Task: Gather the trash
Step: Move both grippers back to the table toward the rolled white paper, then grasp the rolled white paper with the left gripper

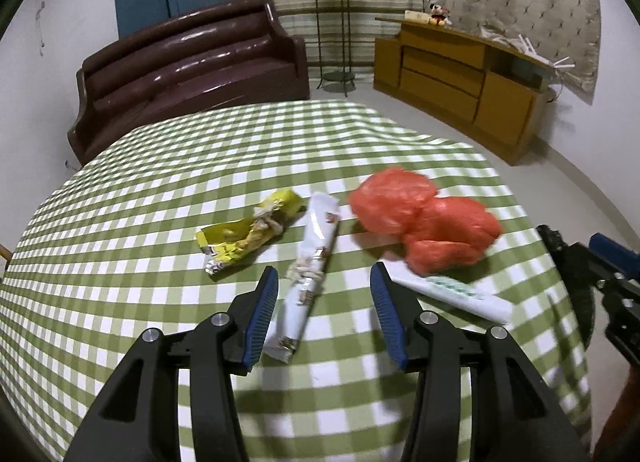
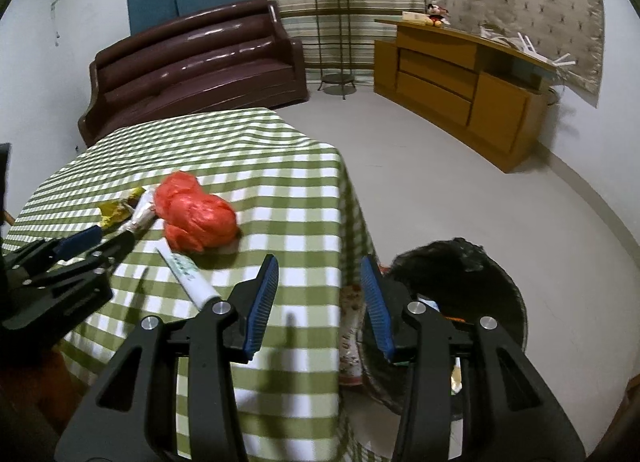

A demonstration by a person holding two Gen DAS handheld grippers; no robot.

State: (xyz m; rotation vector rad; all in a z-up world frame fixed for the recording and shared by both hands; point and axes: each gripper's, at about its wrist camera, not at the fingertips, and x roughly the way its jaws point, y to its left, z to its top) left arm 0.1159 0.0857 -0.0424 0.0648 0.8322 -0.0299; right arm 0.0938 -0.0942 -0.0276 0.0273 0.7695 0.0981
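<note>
- While its jaws stand apart, empty, the left gripper [image 1: 324, 276] hovers over a white wrapper [image 1: 310, 276] on the table [image 1: 120, 222].
- Right gripper [image 2: 320, 268], parted and empty, hangs above the table edge, a black bin [image 2: 480, 274] beyond its right finger.

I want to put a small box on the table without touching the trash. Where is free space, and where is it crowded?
Free: the checked tablecloth between the trash and the sofa, and the left part. Crowded: the near right part, where the yellow wrapper, white wrapper, red bag and white packet lie close together.
</note>
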